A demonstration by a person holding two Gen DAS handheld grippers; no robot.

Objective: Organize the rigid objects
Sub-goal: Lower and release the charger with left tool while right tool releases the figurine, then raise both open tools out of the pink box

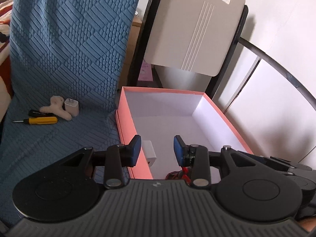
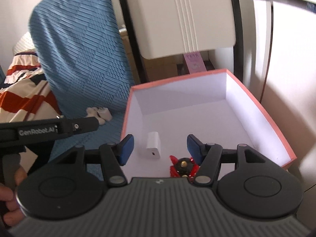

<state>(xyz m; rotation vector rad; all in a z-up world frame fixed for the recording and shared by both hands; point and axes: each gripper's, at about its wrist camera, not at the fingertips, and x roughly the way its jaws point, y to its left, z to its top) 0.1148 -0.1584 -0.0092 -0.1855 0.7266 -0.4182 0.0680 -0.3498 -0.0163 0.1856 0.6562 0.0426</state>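
Observation:
A pink box [image 1: 126, 122] with a white inside stands on the blue cover. In it lie a white charger block [image 1: 149, 154] and a red and black toy [image 1: 182, 172]. My left gripper [image 1: 157, 150] hangs open above the box's near left corner, holding nothing. In the right wrist view, my right gripper [image 2: 160, 150] is open above the same box [image 2: 272, 122], with the charger block [image 2: 153, 146] and the toy [image 2: 183, 165] lying below its fingers, untouched. On the cover to the left lie a yellow screwdriver [image 1: 40, 120], a black tool [image 1: 39, 113], a second white charger [image 1: 71, 106] and a pale soft toy [image 1: 56, 107].
A blue quilted cover [image 1: 65, 45] drapes a seat and its backrest. A white chair back [image 1: 195, 29] in a black frame stands behind the box. A white wall [image 1: 276, 106] is on the right. A striped cloth [image 2: 23, 90] lies far left. A hand [image 2: 11, 179] holds the left gripper's body [image 2: 49, 128].

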